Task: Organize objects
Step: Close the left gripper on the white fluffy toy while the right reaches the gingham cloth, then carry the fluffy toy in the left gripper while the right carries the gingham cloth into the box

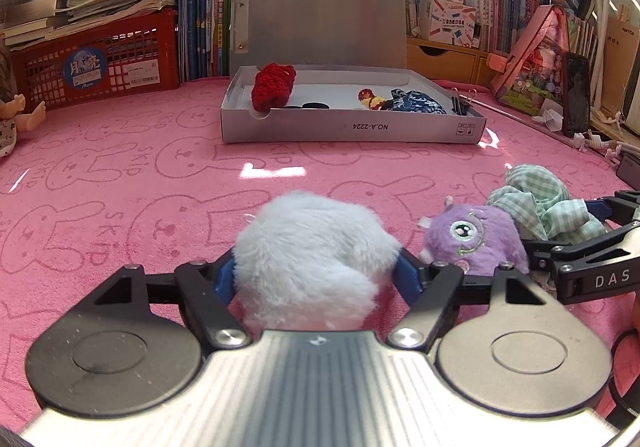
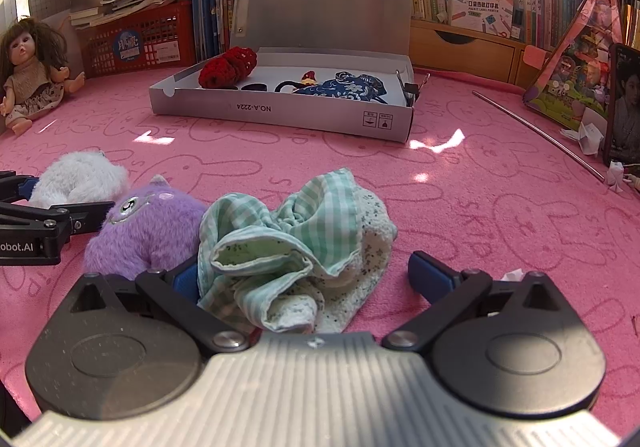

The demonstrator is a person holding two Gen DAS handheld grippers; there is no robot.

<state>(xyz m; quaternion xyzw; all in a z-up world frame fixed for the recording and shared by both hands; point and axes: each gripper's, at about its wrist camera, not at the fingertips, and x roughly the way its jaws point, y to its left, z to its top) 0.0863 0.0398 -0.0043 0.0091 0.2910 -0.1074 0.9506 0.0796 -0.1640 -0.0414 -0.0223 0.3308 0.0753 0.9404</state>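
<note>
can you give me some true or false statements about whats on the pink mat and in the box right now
1. The left gripper has the white fluffy toy between its fingers. True.
2. The grey box is closed. False: its lid stands open at the back.
3. A red knitted item lies inside the box. True.
4. The purple plush toy is inside the box. False: it lies on the pink mat, between the white toy and the green checked cloth.
5. The right gripper is clamped tight on the cloth. False: its right finger stands clear of the cloth.
6. A doll sits at the mat's far left. True.
</note>
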